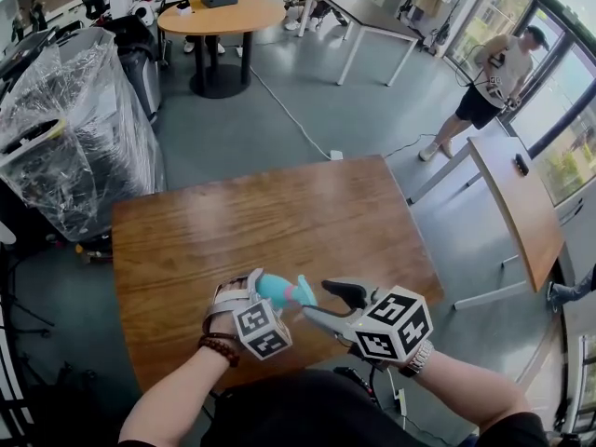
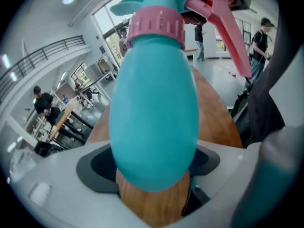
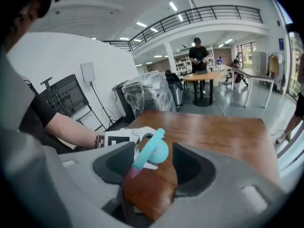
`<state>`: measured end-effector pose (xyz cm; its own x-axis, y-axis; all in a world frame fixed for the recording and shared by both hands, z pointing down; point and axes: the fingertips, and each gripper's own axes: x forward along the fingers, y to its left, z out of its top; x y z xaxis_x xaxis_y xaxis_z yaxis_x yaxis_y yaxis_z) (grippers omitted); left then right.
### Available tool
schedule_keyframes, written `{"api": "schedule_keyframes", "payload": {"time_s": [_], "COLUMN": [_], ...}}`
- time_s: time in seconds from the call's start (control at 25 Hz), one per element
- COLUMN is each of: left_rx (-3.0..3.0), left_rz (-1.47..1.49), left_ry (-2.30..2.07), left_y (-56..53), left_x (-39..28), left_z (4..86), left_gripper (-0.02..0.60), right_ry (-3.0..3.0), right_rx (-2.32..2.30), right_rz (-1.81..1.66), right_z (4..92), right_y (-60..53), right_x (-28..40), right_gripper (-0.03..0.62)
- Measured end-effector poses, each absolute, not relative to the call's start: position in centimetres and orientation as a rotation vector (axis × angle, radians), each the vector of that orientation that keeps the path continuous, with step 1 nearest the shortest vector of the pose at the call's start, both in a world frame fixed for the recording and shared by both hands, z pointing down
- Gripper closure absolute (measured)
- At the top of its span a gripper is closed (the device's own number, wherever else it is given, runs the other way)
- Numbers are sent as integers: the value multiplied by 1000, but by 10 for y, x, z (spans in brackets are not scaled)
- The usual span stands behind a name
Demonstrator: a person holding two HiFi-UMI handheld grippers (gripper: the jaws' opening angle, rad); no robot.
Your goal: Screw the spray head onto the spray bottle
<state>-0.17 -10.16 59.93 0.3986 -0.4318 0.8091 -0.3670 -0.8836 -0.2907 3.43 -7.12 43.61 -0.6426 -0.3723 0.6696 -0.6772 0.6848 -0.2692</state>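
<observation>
I hold a teal spray bottle (image 1: 273,289) on its side above the near edge of the wooden table (image 1: 261,222), my left gripper (image 1: 251,291) shut on its body. In the left gripper view the bottle (image 2: 154,113) fills the gap between the pads, with the pink collar (image 2: 156,25) and the teal spray head with its pink trigger (image 2: 228,30) seated on its neck. My right gripper (image 1: 329,305) stands open just right of the spray head (image 1: 304,292), its pads off it. The right gripper view looks end-on at the spray head (image 3: 149,148) ahead of the jaws.
The wooden table's near edge lies right under both grippers. A plastic-wrapped stack (image 1: 74,128) stands at the left, a round table (image 1: 219,15) at the back, a slanted desk (image 1: 521,203) at the right. A person (image 1: 489,82) stands at the far right.
</observation>
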Motion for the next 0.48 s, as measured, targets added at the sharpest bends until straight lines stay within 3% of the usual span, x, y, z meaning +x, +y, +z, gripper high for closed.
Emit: {"api": "schedule_keyframes", "payload": {"time_s": [0.48], "left_rx": [-3081], "left_rz": [-1110], "left_ry": [1108], "left_y": [-159], "left_x": [-5], "left_z": [628], "left_gripper": [140], "right_ry": [-2324], "right_rx": [1000], "right_rz": [708], "right_z": [436], "right_y": [-77], "right_x": [92], "right_gripper": [367]}}
